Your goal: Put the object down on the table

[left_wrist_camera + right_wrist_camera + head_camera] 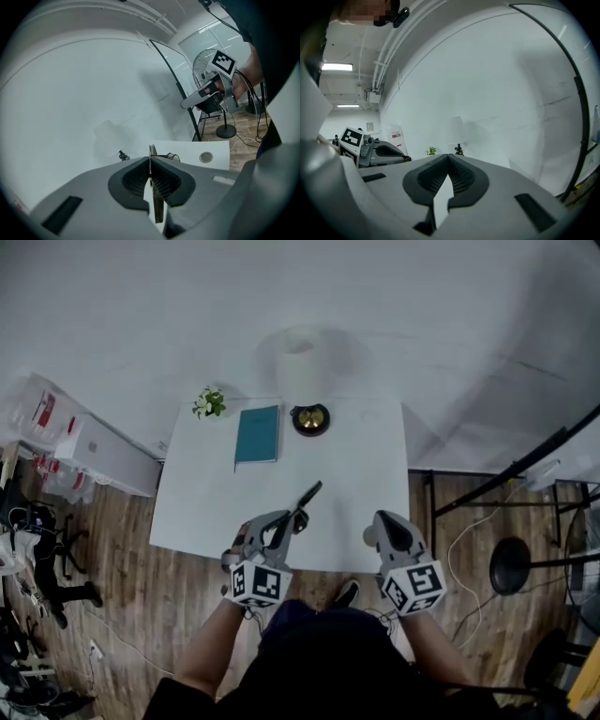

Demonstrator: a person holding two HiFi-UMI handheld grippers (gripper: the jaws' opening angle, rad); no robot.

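Observation:
My left gripper is shut on a thin dark flat strip, which sticks out past the jaws, up and to the right, above the near part of the white table. In the left gripper view the strip stands edge-on between the pressed pads of the left gripper. My right gripper hovers at the table's near edge, to the right of the left one. It is shut with nothing in it, and its pads meet in the right gripper view.
At the table's far side lie a teal book, a black and gold bowl and a small plant, with a white lamp behind. A fan on a stand is on the wooden floor to the right, boxes to the left.

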